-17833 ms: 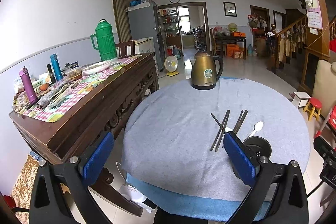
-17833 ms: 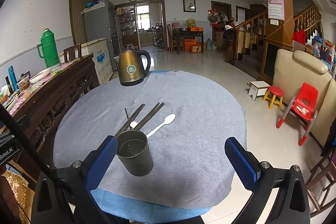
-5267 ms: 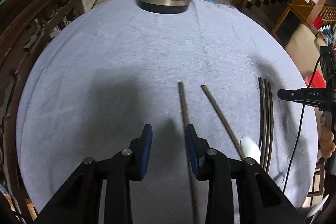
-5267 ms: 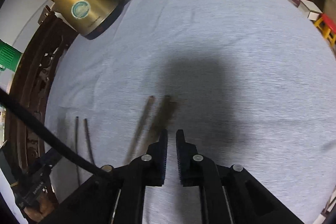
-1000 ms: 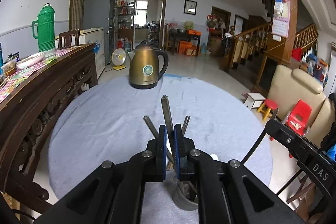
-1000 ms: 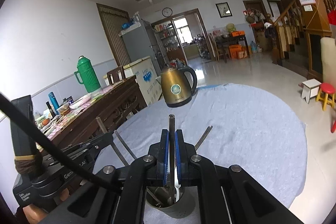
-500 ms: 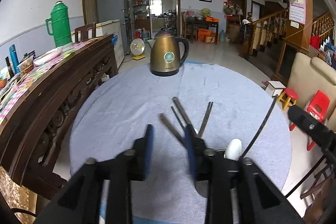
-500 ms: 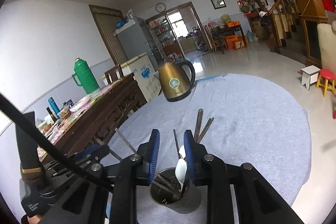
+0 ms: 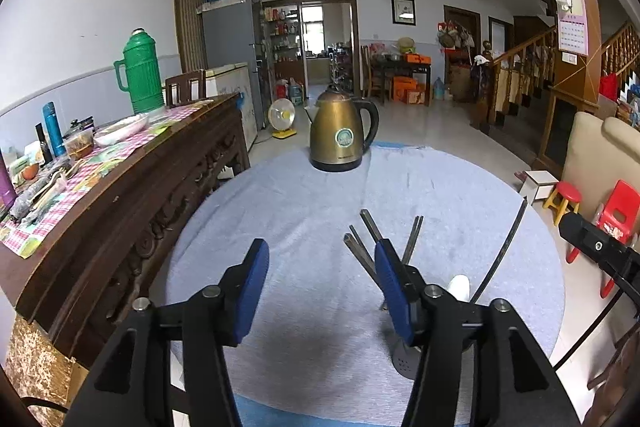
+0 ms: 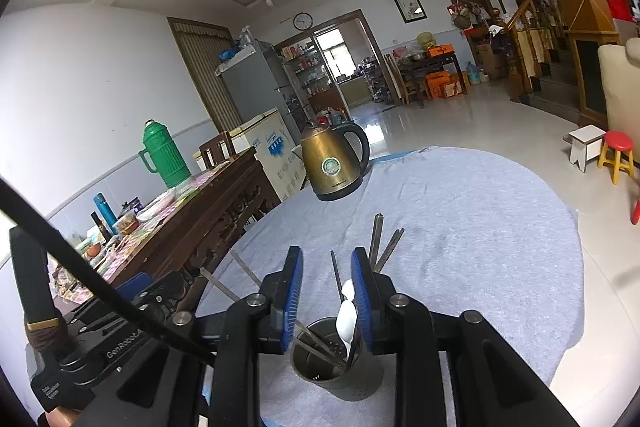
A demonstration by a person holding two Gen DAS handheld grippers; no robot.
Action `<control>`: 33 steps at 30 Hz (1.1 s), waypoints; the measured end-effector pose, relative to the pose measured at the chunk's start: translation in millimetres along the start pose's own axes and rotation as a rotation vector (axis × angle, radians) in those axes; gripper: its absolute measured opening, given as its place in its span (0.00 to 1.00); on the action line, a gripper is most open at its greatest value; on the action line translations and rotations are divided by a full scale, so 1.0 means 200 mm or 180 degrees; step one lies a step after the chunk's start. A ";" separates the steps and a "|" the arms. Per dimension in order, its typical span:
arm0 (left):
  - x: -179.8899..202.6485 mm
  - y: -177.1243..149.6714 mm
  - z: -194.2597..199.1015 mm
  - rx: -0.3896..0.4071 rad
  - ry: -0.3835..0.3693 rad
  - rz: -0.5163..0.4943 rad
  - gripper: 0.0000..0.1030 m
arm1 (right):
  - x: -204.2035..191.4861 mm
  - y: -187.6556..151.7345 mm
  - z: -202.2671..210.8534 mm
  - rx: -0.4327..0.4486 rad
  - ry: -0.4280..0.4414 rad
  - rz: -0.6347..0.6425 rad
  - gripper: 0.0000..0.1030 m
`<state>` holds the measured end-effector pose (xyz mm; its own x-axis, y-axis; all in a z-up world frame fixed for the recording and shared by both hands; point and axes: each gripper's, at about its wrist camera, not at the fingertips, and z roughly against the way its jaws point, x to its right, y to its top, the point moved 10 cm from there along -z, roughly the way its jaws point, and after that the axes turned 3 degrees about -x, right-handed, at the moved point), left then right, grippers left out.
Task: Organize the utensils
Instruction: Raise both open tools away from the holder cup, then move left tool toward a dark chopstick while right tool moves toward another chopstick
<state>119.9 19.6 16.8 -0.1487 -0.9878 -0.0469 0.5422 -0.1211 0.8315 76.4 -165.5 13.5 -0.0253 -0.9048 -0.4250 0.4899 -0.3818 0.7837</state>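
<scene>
Left gripper [image 9: 320,291] level above table [image 9: 304,211], jaws spread wide, holding nothing. Right gripper [image 10: 326,293] tilted over cup [image 10: 334,373], jaws parted, nothing between them. Chopsticks [image 10: 378,243] and white spoon [image 10: 346,321] stand in cup near table's front edge. Kettle [image 10: 334,163] at far side.

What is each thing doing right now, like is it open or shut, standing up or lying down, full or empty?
Left gripper: open, holding nothing.
Right gripper: open, holding nothing, above the cup.
Cup: upright on the table, holding utensils.
Chopsticks: standing tilted in the cup.
Spoon: in the cup, bowl end up.
Kettle: upright, lid shut.
Thermos: upright, capped.
</scene>
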 end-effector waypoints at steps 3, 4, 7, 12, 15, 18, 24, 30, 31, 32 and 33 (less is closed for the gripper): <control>-0.03 0.01 0.02 0.0029 0.0041 0.0024 0.58 | 0.00 0.00 0.03 0.0034 0.0001 -0.0025 0.49; -0.04 0.01 0.03 0.0038 0.0058 0.0034 0.59 | -0.01 0.00 0.04 0.0062 -0.0011 -0.0007 0.49; -0.06 0.02 0.04 0.0050 0.0097 0.0057 0.59 | -0.02 0.00 0.06 0.0065 -0.0021 0.0010 0.49; -0.09 0.01 0.05 0.0046 0.0137 0.0072 0.60 | -0.04 0.00 0.05 0.0045 -0.0027 0.0002 0.49; -0.11 0.00 0.04 0.0014 0.0150 0.0096 0.60 | -0.05 0.00 0.05 0.0028 -0.0022 0.0011 0.49; -0.12 -0.01 0.04 -0.0022 0.0166 0.0130 0.61 | -0.06 -0.01 0.03 0.0008 -0.0030 0.0018 0.49; -0.16 -0.04 0.00 -0.0103 0.0189 0.0182 0.61 | -0.06 -0.02 0.01 -0.0027 -0.0051 0.0004 0.49; -0.21 -0.07 -0.03 -0.0156 0.0188 0.0221 0.61 | -0.05 -0.03 -0.01 -0.0040 -0.0082 -0.0030 0.49; -0.21 -0.07 -0.04 -0.0164 0.0191 0.0225 0.61 | -0.05 -0.02 -0.01 -0.0039 -0.0087 -0.0037 0.49; -0.22 -0.08 -0.05 -0.0174 0.0190 0.0230 0.61 | -0.04 -0.02 -0.02 -0.0040 -0.0092 -0.0045 0.49; -0.22 -0.08 -0.05 -0.0186 0.0191 0.0236 0.61 | -0.04 -0.02 -0.02 -0.0041 -0.0098 -0.0053 0.49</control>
<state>126.7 64.0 -0.3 -0.0577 -0.9981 -0.0210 0.5975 -0.0513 0.8002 78.1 -156.6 11.7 -0.0604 -0.9037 -0.4238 0.5004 -0.3948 0.7706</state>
